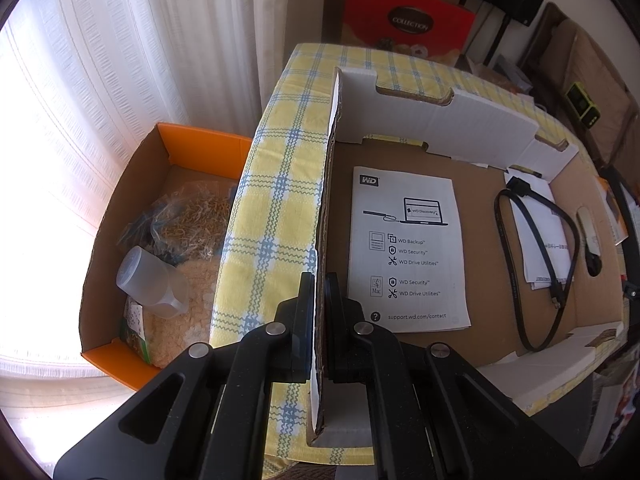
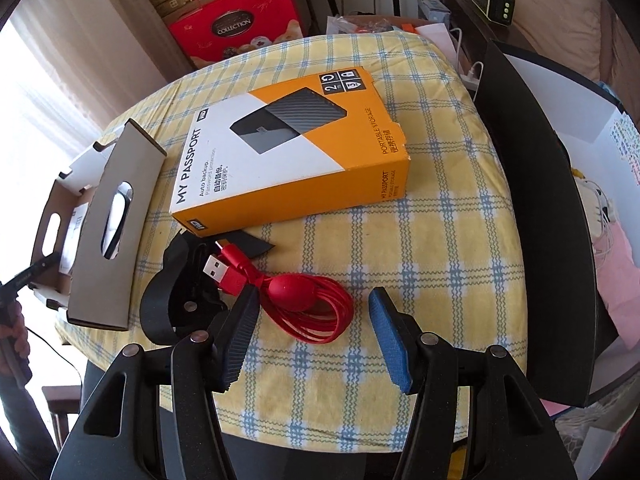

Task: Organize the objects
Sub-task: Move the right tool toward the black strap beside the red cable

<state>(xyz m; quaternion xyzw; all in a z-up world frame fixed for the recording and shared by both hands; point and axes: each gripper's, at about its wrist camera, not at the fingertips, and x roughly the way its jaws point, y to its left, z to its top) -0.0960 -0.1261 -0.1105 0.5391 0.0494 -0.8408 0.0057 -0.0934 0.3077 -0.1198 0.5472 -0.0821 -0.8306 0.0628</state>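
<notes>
Left gripper [image 1: 319,320]: jaws clamped on the side wall of the cardboard tray [image 1: 330,208]. Right gripper [image 2: 312,340]: jaws open, empty, poised over the red USB cable [image 2: 304,304] on the bench [image 2: 420,248].

Progress, as judged: partial. The tray holds the WD leaflet [image 1: 406,252] and the black cable [image 1: 532,256]; the red cable, the orange drive box [image 2: 296,152] and a black strap [image 2: 168,304] remain outside.

Only the left view shows the tray contents; only the right view shows the unsorted items.

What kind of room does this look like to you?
Probably a lived-in home room: a checked tablecloth covers the table, sheer curtains hang at a bright window, and red gift boxes are stacked behind.
</notes>
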